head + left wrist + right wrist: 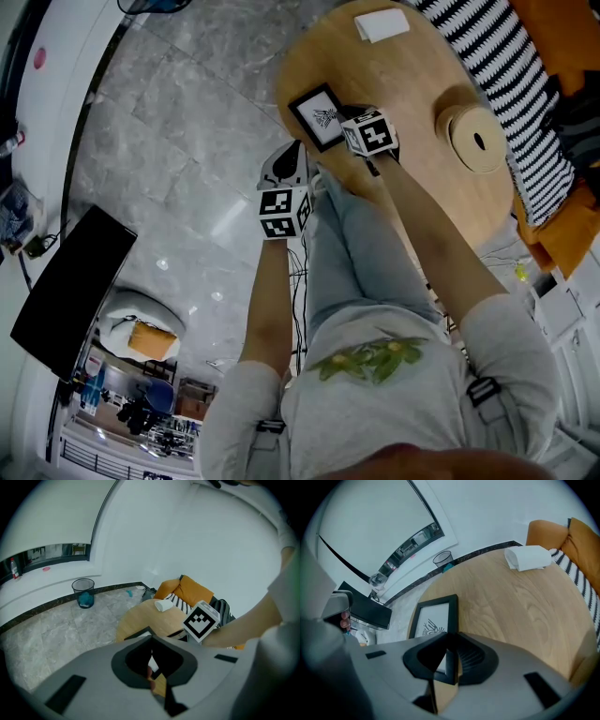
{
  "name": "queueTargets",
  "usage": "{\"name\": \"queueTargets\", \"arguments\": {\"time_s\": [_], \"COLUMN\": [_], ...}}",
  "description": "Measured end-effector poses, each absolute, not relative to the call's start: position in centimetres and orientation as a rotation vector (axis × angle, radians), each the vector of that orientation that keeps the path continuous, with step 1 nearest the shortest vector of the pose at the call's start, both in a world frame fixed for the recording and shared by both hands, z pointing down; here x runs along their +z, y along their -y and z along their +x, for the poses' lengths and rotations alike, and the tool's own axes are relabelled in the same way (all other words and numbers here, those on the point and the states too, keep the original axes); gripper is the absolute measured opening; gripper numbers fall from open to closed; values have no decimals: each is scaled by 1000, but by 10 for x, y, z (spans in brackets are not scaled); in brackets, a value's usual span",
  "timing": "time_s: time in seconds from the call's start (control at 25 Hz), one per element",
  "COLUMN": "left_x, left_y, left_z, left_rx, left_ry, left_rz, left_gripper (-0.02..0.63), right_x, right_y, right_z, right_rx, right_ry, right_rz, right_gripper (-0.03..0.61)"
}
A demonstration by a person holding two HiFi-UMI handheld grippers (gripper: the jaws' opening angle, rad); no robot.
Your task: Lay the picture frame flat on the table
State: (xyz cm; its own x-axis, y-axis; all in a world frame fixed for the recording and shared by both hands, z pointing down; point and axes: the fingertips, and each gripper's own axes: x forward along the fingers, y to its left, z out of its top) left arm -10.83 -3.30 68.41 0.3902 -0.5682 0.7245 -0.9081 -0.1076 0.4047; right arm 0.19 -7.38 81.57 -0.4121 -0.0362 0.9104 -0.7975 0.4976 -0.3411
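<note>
Closest to me, my left tongs (151, 641) hung beyond the edge of the table (412, 84), tips together on nothing. My right tongs (449, 639) were pinched on the lower right corner of the picture frame (430, 620), which sat near that edge, face up. Whether it lay fully flat I could not tell. Doing this well meant easing the corner down gently, steering inward from the rim, and releasing only once the back rested on wood.
</note>
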Motion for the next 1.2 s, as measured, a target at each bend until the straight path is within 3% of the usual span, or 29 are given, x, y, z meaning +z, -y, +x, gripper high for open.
{"name": "queueTargets", "arguments": {"time_s": [1.2], "left_x": [687], "left_y": [27], "left_z": [-111], "left_rx": [509], "left_ry": [1289], "left_rz": [1775], "left_gripper": [14], "right_x": [816], "right_y": [70], "right_z": [2], "right_rx": [1085], "right_ry": [1778], "right_rz": [665], "right_gripper": [117]}}
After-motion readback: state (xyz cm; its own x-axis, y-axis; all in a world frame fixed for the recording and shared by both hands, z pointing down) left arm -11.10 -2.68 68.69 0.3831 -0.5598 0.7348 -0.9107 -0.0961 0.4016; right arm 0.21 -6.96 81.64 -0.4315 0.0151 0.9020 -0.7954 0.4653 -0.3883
